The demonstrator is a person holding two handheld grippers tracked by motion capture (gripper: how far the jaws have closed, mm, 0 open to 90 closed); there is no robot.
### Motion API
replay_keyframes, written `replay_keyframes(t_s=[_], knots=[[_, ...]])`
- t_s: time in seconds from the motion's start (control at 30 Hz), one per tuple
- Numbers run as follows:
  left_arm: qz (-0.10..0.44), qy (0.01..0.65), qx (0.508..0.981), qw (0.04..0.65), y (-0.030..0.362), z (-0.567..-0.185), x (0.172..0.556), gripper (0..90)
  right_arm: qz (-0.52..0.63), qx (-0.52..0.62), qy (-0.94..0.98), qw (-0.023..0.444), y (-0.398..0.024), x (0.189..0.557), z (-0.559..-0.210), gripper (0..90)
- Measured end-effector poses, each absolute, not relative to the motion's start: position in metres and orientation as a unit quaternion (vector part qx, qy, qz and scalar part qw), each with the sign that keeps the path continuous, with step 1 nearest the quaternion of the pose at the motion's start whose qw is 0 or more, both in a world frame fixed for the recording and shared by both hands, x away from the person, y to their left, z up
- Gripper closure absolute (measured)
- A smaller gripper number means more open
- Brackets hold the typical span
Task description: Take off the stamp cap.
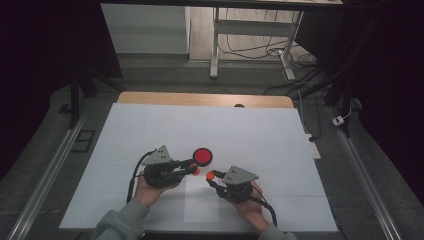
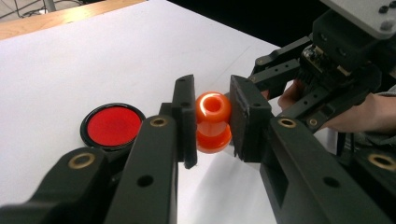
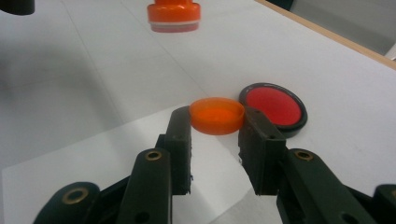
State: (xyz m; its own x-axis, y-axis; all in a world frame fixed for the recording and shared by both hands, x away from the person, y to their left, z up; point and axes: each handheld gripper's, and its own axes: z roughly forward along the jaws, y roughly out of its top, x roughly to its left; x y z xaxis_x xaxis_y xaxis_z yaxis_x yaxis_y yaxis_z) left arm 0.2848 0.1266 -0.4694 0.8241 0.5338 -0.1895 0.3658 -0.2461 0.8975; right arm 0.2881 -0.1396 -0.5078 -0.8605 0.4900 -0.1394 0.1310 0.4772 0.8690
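Observation:
My left gripper (image 2: 212, 122) is shut on a small orange waisted piece (image 2: 213, 126) with a hole in its upper end, held just above the white table. In the high view this left gripper (image 1: 191, 168) sits left of centre, and the orange piece (image 1: 196, 171) shows at its tips. My right gripper (image 3: 217, 127) is shut on a shallow orange cap (image 3: 217, 115), hollow side up. The right gripper (image 1: 214, 177) faces the left one in the high view, with the cap (image 1: 210, 175) a short gap from the piece. In the right gripper view the orange piece (image 3: 174, 16) hangs at the top.
A red disc with a black rim (image 1: 202, 156) lies flat on the white table top (image 1: 250, 135) just beyond the two grippers; it is also the disc (image 2: 113, 125) left of my left jaws and the disc (image 3: 273, 106) beside the cap. A wooden edge (image 1: 205, 98) runs along the far side.

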Motion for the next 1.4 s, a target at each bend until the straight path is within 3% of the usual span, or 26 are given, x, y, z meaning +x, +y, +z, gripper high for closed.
replay_keyframes(t_s=[1.4], knots=[[0.086, 0.298, 0.796, 0.519, 0.133, -0.470, 0.288, 73.0, 0.475, 0.297, 0.793, 0.238, -0.252, 0.289, -0.501, 64.7]])
